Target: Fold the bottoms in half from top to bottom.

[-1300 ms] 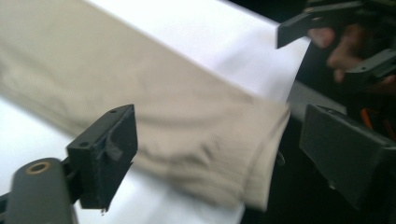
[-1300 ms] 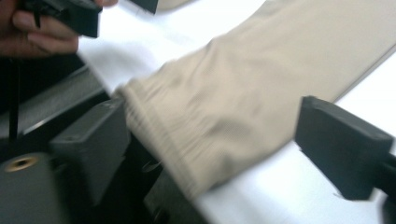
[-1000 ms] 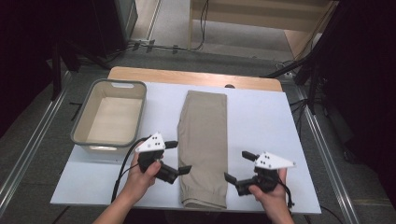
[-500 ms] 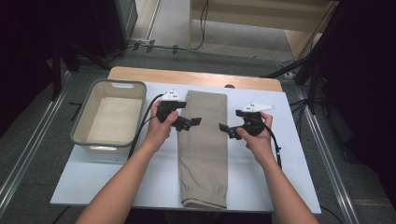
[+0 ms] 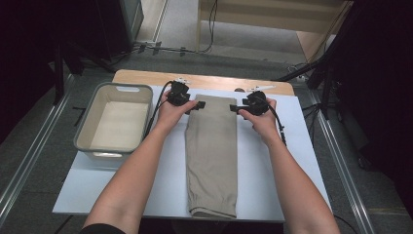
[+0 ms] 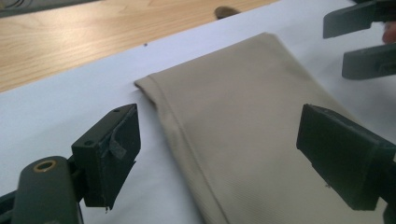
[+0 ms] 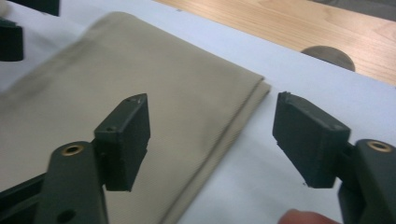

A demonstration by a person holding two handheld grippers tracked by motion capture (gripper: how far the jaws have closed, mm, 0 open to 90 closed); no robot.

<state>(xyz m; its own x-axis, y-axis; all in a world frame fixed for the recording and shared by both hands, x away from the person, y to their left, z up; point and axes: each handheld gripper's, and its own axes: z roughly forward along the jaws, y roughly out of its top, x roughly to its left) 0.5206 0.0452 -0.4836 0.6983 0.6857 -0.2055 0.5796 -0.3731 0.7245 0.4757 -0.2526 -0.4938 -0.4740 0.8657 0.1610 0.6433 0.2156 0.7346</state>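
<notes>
Beige woven fabric, folded into a long narrow strip (image 5: 211, 156), is lying lengthwise down the middle of the white table mat (image 5: 287, 161), with its far short end sitting just short of the bare light-wood table edge (image 5: 146, 77) behind the mat. Taking the fabric strip as the anchor: the grey rectangular plastic tub (image 5: 113, 122) is sitting well off to its left, on the left side of the mat.

Both hands are working at the strip's far end. The left black two-jaw gripper (image 5: 195, 106) is sitting at the far left corner, pointing inward across the cloth. In the left gripper view its jaws are straddling that corner edge, one jaw over bare mat and the other over the fabric, spread apart with nothing pinched. They have just been closing in a bit, but the pads aren't touching the cloth yet.

The right black two-jaw gripper (image 5: 237, 107) is mirroring it at the far right corner, pointing inward too. In the right gripper view the folded corner is sitting between the two jaws, layers showing along the edge, and the jaws are standing apart, not pressing on anything. These have also just been closing, with the fabric corner in the gap.

Cables are trailing back from each gripper along the person's forearms.
</notes>
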